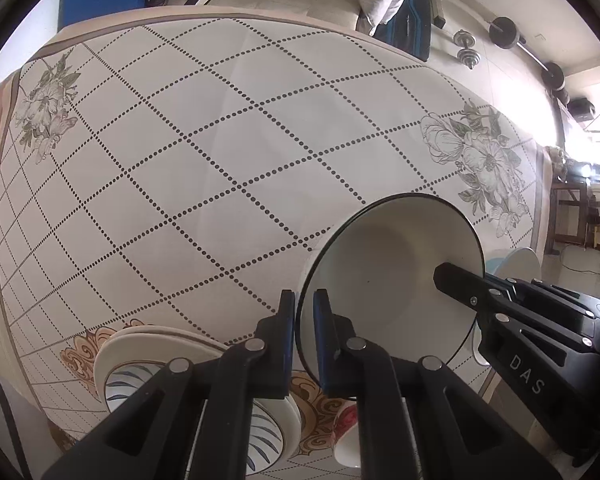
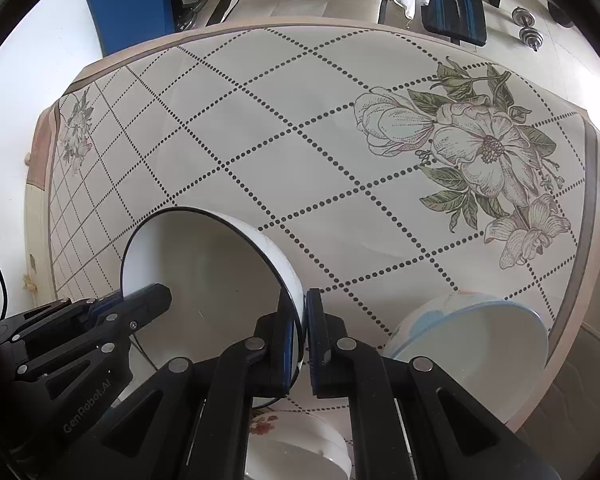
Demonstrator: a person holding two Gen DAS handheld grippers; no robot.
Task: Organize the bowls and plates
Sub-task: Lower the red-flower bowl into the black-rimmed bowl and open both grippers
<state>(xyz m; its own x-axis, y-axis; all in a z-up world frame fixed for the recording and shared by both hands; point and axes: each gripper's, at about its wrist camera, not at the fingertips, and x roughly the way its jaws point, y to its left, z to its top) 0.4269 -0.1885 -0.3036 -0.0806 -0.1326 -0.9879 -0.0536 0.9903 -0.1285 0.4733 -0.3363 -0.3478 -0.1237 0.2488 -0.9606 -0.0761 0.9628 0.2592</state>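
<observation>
Now, L to R: stacked plates (image 1: 140, 350) w/ blue-striped bowl (image 1: 260, 432) lie at near-left table edge. Left gripper (image 1: 303, 332) pinches left rim of black-rimmed white bowl (image 1: 388, 280), held tilted above the tablecloth (image 1: 220, 140); right gripper (image 2: 304, 336) pinches its opposite rim. Floral bowl (image 2: 296, 448) sits below, pale blue bowl (image 2: 472, 340) just right, near table edge.
</observation>
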